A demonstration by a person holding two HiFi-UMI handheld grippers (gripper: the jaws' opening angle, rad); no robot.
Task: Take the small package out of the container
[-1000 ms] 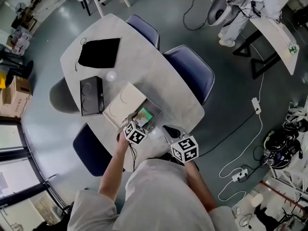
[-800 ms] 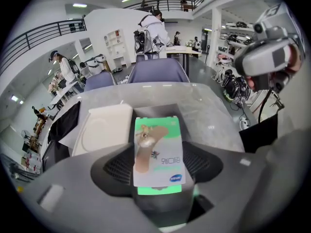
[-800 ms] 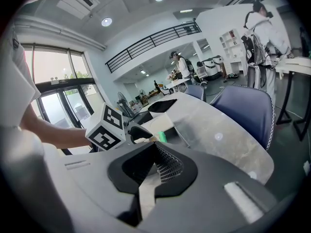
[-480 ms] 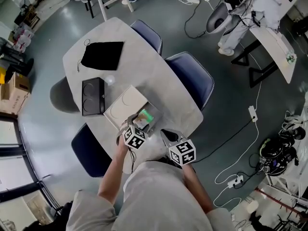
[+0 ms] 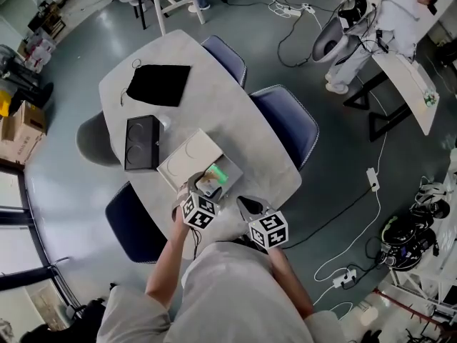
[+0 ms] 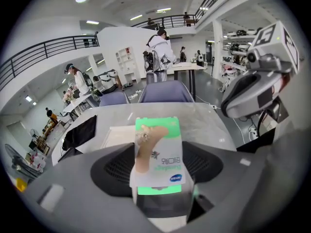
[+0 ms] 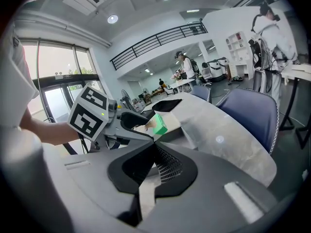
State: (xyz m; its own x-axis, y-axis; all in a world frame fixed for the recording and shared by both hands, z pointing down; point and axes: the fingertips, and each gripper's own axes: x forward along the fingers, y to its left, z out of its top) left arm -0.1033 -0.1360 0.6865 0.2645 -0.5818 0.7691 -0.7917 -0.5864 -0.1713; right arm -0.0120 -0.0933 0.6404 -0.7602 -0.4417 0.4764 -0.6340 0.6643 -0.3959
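Drawn back, left gripper (image 5: 203, 194) jaws clamp small package (image 6: 158, 155) near container (image 5: 230, 179).

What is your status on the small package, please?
Left gripper shut on small package. Right gripper shut, empty, held alongside. No obstruction seen.

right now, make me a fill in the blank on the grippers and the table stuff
The left gripper is shut on the small ____.
That package has a ____ border.
The right gripper has its jaws ____, holding nothing.
The pouch on the table is ____.
Missing: package; green; shut; black
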